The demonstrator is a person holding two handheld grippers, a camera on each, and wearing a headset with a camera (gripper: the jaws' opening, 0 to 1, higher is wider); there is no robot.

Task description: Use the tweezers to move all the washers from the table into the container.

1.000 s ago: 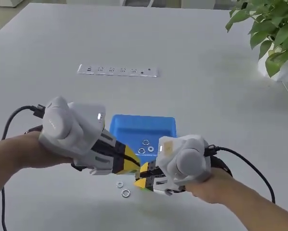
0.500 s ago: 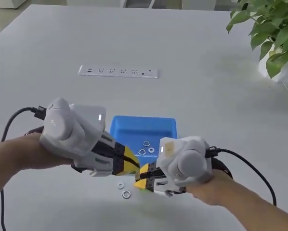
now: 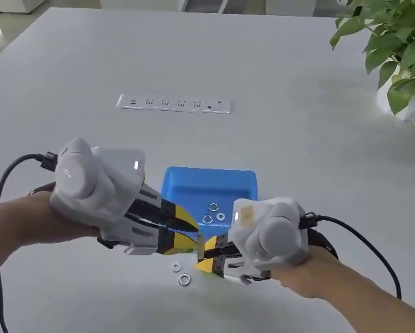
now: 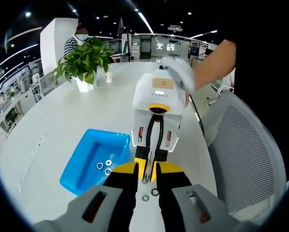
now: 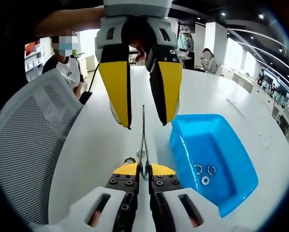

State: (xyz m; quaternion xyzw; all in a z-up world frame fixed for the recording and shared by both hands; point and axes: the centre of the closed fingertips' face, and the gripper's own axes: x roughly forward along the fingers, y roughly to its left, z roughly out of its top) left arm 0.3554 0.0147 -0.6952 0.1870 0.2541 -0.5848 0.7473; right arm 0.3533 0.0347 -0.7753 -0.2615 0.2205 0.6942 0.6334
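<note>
Washers: two lie on the table at lower centre of the head view, just below the near edge of the blue container. Three more washers already rest inside it. The right gripper is clenched on the rear end of the tweezers. Their thin blades run forward between the jaws of the left gripper. The left jaws stand apart, one on each side of the blades, and appear not to press them.

Recommended procedure:
1. Lower the tweezer tips over one washer, near lower centre of the right gripper view. Either one blade enters the hole or both blades straddle the rim.
2. Close the left jaws gently and squarely on the blades. Uneven pressure may twist the tips and flick the flat washer away.
3. Lift, carry over the container wall, then release the left jaws.
</note>
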